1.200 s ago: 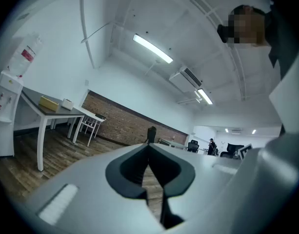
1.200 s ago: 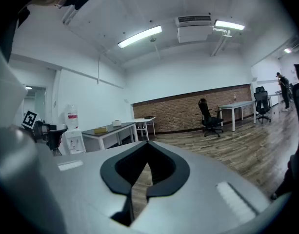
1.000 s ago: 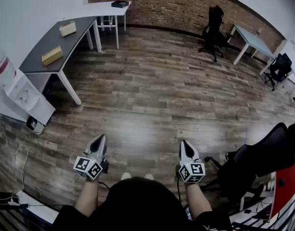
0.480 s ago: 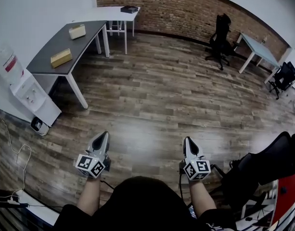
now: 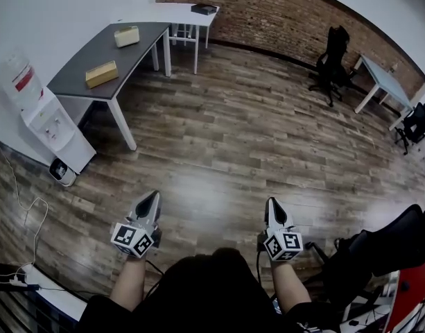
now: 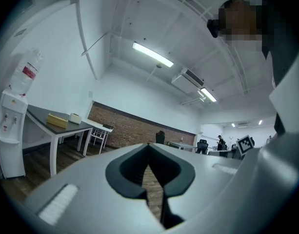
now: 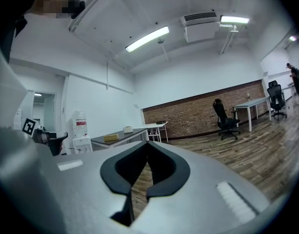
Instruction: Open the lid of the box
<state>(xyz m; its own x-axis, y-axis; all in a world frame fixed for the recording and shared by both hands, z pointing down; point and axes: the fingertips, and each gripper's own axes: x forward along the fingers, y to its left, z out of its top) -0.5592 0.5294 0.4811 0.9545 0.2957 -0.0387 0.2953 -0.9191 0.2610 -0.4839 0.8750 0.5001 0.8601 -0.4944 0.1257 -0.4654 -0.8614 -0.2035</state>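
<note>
Open wooden floor point(image 5: 254, 137) spreads ahead of me to the brick wall point(image 5: 267, 12). At far left stands a grey table point(image 5: 139, 47), and beside it a water dispenser point(image 5: 49, 120) whose red label I can't read. The tan box point(image 5: 101, 73) lies on that table, well apart from my left gripper point(image 5: 151, 197) and right gripper point(image 5: 272, 204), both pressed together on nothing.

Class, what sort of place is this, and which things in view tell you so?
Probably an office: a grey desk, a black swivel chair and a water dispenser stand on a wood floor.
</note>
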